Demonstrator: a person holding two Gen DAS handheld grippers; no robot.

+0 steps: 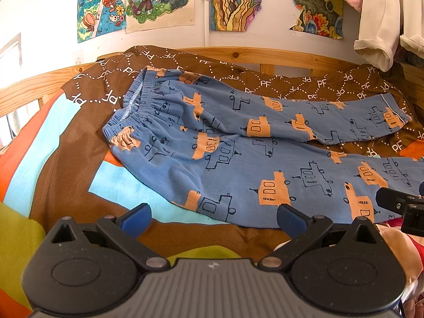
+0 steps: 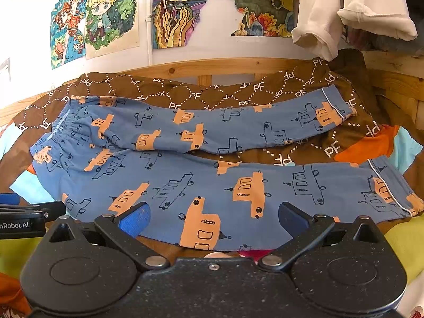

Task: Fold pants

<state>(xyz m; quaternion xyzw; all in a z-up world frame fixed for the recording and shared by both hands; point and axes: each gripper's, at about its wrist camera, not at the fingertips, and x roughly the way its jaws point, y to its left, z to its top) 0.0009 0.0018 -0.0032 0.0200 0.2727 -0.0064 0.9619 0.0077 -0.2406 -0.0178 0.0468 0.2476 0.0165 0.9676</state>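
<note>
Blue pants (image 1: 233, 143) with orange and outlined truck prints lie flat on the bed, waistband at the left, both legs running right. They also show in the right wrist view (image 2: 201, 175). My left gripper (image 1: 213, 218) is open and empty, just in front of the near leg's lower edge. My right gripper (image 2: 213, 218) is open and empty, at the near leg's front edge, further toward the cuffs. The right gripper's body shows at the right edge of the left wrist view (image 1: 400, 204).
The pants rest on a brown "PF" patterned quilt (image 1: 291, 82) with light blue and orange blocks. A wooden bed rail (image 1: 265, 55) runs behind it, against a wall with drawings. Cream clothes (image 1: 376, 26) hang at the upper right. Yellow-green bedding (image 1: 16, 238) lies near me.
</note>
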